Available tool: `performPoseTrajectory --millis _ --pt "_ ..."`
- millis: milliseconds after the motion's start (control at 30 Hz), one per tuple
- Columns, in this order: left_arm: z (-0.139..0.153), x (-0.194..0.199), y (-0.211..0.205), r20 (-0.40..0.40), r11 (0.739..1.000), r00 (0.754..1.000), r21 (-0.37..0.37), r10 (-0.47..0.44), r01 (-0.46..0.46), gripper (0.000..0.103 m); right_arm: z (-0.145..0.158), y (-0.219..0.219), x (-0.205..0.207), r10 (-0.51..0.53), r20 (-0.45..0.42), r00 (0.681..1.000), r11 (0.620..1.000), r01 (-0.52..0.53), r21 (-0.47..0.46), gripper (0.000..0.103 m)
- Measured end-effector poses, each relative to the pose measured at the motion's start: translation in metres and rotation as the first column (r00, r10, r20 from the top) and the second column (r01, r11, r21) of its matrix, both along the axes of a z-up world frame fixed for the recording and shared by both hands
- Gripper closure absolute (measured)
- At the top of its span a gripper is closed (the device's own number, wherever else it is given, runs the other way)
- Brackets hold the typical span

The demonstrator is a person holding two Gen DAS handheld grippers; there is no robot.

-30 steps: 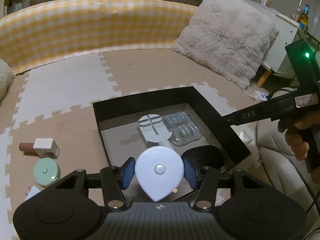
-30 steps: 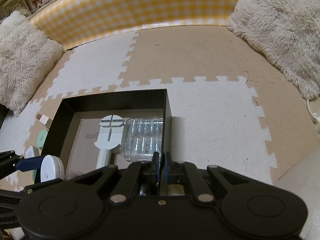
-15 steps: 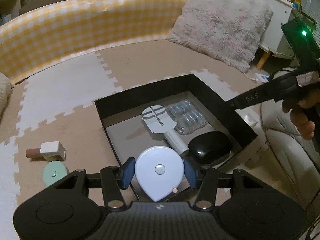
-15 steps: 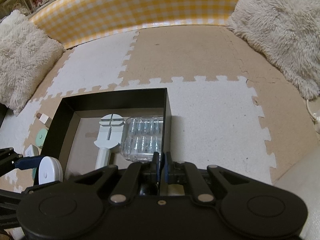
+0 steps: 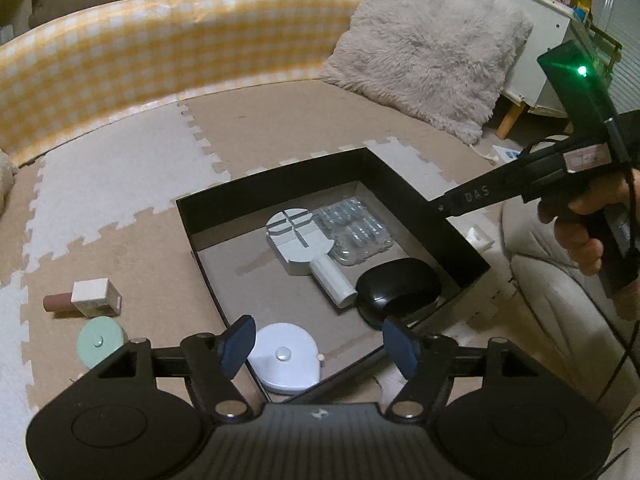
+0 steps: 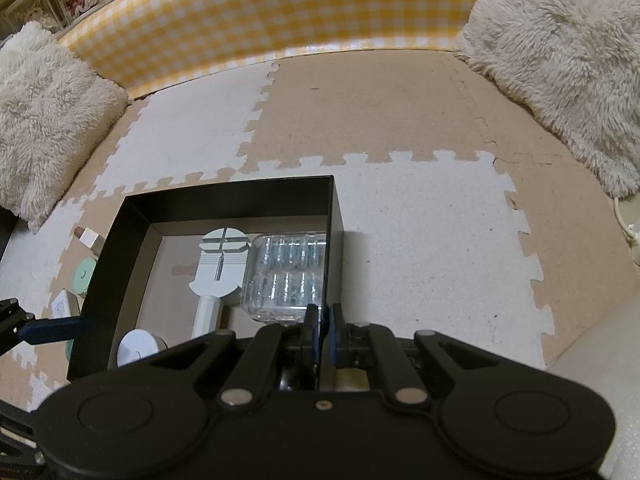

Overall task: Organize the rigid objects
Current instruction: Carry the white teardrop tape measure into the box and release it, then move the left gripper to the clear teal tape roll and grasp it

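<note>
Left wrist view: the left gripper [image 5: 318, 346] had just been opening, its blue pads clear of the white tape measure [image 5: 285, 358], which lay released in the near corner of the black box [image 5: 416, 196]. Beyond it sat a black case [image 5: 398, 290], a white watch link remover [image 5: 304, 240] and a clear blister pack [image 5: 358, 230]. The right gripper [image 6: 321, 330] was clenched on the box's right wall, steadying it. On the mat beside the box lay a mint round case [image 5: 100, 342] and a small white box [image 5: 96, 297]. Judged best: lift the claw straight up, pads wide, to avoid nudging the tape measure.
</note>
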State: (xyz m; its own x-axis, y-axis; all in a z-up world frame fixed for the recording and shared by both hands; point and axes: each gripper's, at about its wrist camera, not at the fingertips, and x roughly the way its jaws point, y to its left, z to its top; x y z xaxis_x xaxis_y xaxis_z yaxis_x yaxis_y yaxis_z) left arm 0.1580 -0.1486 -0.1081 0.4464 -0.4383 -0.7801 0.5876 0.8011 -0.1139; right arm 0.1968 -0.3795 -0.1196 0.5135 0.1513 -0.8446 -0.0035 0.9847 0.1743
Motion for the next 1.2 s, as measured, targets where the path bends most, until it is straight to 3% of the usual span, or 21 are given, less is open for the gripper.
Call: performPoseTrajectory --millis 533,1200 --pt "0.023 -0.014 0.008 0.007 0.999 1.0 -0.043 0.014 -0.014 0.0 -0.001 0.0 0.0 0.001 -0.001 1.0 1.0 -0.001 -0.004 0.097" --pt "0.027 -0.021 0.033 -0.024 0.997 0.998 -0.045 0.058 -0.059 0.0 0.0 0.002 -0.001 0.007 -0.007 1.0 1.0 -0.008 -0.017 0.097"
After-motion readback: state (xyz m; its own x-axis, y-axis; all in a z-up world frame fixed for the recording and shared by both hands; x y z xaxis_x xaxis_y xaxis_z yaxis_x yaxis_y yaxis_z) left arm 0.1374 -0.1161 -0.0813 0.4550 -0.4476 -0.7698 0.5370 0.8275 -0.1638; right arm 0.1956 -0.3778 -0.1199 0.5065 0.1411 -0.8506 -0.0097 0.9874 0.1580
